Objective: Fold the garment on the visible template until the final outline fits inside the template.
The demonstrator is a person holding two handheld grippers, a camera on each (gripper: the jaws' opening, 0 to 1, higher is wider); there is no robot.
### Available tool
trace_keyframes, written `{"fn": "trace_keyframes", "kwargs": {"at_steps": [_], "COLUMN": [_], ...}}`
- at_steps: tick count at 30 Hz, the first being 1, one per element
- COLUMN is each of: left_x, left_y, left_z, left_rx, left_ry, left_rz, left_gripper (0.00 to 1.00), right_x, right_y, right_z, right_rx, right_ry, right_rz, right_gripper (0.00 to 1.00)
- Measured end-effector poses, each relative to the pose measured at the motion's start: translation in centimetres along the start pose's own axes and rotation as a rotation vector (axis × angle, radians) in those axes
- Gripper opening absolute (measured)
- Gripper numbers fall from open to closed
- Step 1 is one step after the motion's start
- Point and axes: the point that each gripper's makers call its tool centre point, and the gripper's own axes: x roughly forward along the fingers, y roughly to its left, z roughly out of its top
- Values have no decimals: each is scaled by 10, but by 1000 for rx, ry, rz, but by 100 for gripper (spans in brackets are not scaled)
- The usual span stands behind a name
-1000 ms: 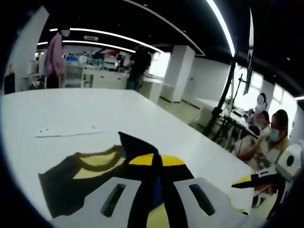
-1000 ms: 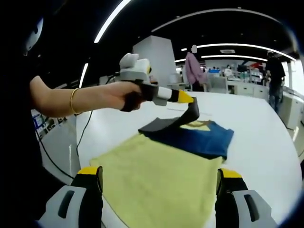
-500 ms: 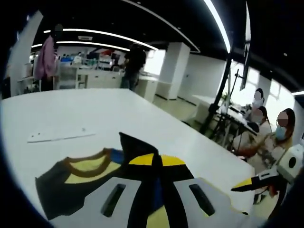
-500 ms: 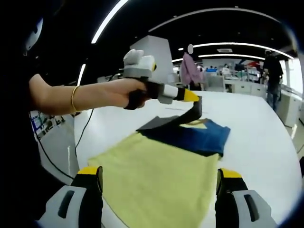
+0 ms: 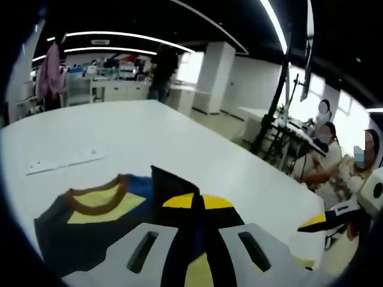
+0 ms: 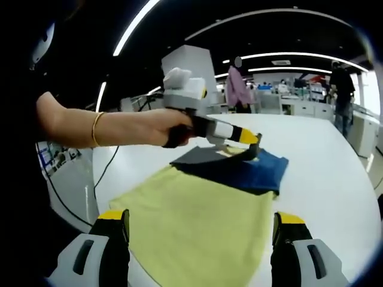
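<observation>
The white table point(image 6: 335, 179) carries the garment point(image 6: 203, 221), a T-shirt with a pale yellow body spread toward the right gripper view's camera and a blue and dark grey upper part at its far end. In the left gripper view the brown-trimmed collar point(image 5: 96, 200) lies flat on the table with a yellow patch inside it, and it now sits further left and lower in that view than a second ago; the camera itself has moved, so the background has slid as well. A thin white strip point(image 5: 64, 160) lies on the table beyond the collar, well apart from it.

The left gripper point(image 6: 254, 143) is held out by a hand point(image 6: 176, 128) with a gold bangle point(image 6: 96, 128) on the wrist. Its jaws are closed on a dark fold of the garment. Compared with a second ago it has come down and moved further across: the pinched dark flap, then lifted in a tall peak above the blue cloth, now hangs low, just over the blue part.

The right gripper point(image 6: 200, 239) hovers near the yellow hem with its jaws wide apart, holding nothing, much as before. People stand at benches far behind.
</observation>
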Motion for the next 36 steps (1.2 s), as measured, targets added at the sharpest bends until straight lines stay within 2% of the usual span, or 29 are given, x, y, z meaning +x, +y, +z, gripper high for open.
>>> {"fn": "trace_keyframes", "kwargs": {"at_steps": [12, 14, 16, 17, 19, 23, 26, 29, 36], "left_x": [16, 19, 19, 19, 17, 11, 2, -7, -31], "left_y": [-19, -22, -30, -30, -34, -37, -40, -36, -34], "left_z": [-34, -40, -43, -44, -43, -42, -43, -43, -41], "left_rx": [26, 35, 41, 47, 85, 84, 95, 170, 229], "left_ry": [80, 94, 101, 102, 94, 90, 97, 94, 65], "left_rz": [-28, -37, -72, -67, -81, -110, -141, -146, -188], "left_gripper": [0, 0, 0, 0, 5, 14, 29, 41, 66], "right_x": [-4, -3, -3, -3, -3, -2, -2, -2, -1], "right_y": [-5, -6, -5, -5, -5, -4, -5, -3, 3], "right_z": [-8, -9, -8, -8, -8, -7, -9, -11, -10], "right_rx": [21, 22, 21, 22, 22, 18, 19, 11, 3], "right_ry": [1, 2, 1, 0, 1, 6, 27, 46, 59], "right_rz": [-10, -9, -7, -6, -2, 7, 18, 28, 60], "right_gripper": [99, 99, 99, 99, 99, 99, 99, 99, 99]}}
